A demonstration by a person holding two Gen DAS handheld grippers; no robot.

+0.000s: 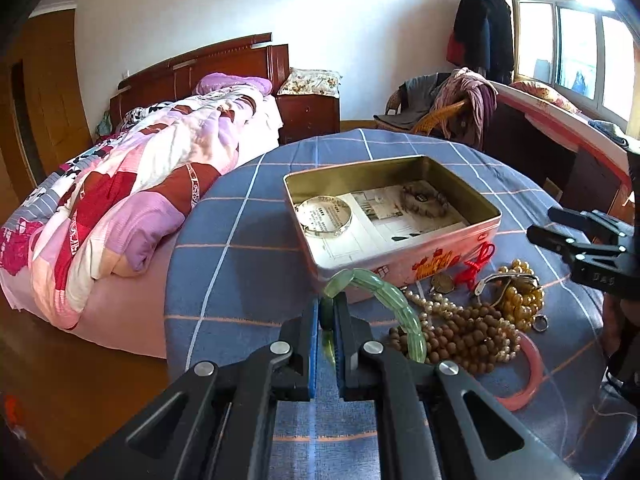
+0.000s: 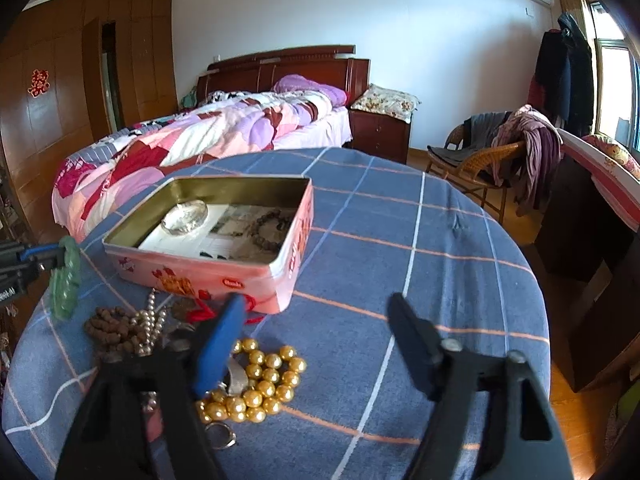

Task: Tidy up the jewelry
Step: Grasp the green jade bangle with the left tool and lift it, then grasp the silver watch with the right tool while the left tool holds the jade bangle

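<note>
Two grippers are seen over a round table (image 2: 440,240) covered in blue checked cloth. The left gripper (image 1: 327,316) is clamped on a green bangle (image 1: 384,292), which is lifted off the cloth just beside the near wall of the tin (image 1: 400,256); in the right wrist view the bangle (image 2: 66,280) is seen hanging from the left gripper (image 2: 52,254) at the table's edge. The right gripper (image 2: 316,312) is held with its jaws wide apart above the cloth, nothing between them.

Inside the open pink tin (image 2: 200,276) a silver bangle (image 1: 326,216) and a dark bead bracelet (image 1: 425,197) are laid on printed paper. Beside the tin a heap is spread: brown beads (image 1: 468,336), pearls (image 1: 432,304), amber beads (image 1: 520,300), a pink bangle (image 1: 528,376) and a red cord (image 1: 476,264).
</note>
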